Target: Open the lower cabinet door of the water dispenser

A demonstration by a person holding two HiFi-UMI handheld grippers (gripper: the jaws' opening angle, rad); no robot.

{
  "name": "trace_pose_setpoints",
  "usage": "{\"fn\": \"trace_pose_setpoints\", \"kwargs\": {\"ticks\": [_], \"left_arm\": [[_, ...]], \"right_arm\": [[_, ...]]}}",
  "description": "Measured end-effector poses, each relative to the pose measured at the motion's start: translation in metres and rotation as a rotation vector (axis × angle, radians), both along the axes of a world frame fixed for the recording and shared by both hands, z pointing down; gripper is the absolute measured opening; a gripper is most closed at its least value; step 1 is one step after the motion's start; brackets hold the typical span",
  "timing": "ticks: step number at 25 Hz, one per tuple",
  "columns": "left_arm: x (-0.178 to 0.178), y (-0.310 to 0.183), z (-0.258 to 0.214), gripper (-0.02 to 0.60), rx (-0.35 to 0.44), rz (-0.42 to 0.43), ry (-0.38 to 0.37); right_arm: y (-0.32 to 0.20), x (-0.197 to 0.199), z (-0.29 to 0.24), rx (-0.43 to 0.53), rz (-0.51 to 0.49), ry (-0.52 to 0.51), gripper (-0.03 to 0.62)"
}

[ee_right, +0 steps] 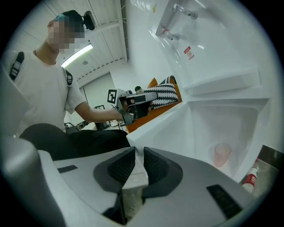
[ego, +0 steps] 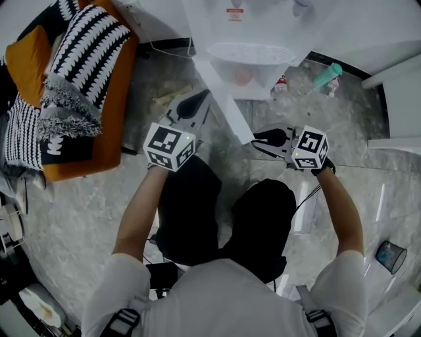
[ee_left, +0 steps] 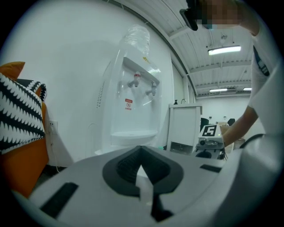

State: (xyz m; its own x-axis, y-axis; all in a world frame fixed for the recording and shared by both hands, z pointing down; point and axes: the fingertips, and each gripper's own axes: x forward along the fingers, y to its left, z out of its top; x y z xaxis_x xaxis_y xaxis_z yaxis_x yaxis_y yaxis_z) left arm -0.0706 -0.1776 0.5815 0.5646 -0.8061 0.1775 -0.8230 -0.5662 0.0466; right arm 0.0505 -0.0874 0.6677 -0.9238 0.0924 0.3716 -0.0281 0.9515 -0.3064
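1. Jaws of left claw [ego: 197, 100] together, nothing between them, just left of the door.
2. lower cabinet door [ego: 223, 99] swung out from water dispenser [ego: 263, 23], between both claws.
3. right claw [ego: 258, 139] clamped on the door's free edge; pink cup [ee_right: 222, 154] inside the cabinet.

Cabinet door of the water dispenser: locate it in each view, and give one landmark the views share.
Head view: cabinet door, edge-on white slab, centre, reaching the right gripper.
Left gripper view: upright white panel, right of centre.
Right gripper view: door edge, lower centre, between the jaws.
Shared landmark: red warning sticker.
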Motion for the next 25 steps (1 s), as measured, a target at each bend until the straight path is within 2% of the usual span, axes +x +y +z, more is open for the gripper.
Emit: {"fn": "trace_pose_setpoints", "kwargs": {"ticks": [25], "left_arm": [[-0.126, 0.041, 0.013, 0.014, 0.002, -0.147, -0.043]], "right_arm": [[0.052, -0.119, -0.001, -0.073, -0.215, -0.099, 0.038]]}}
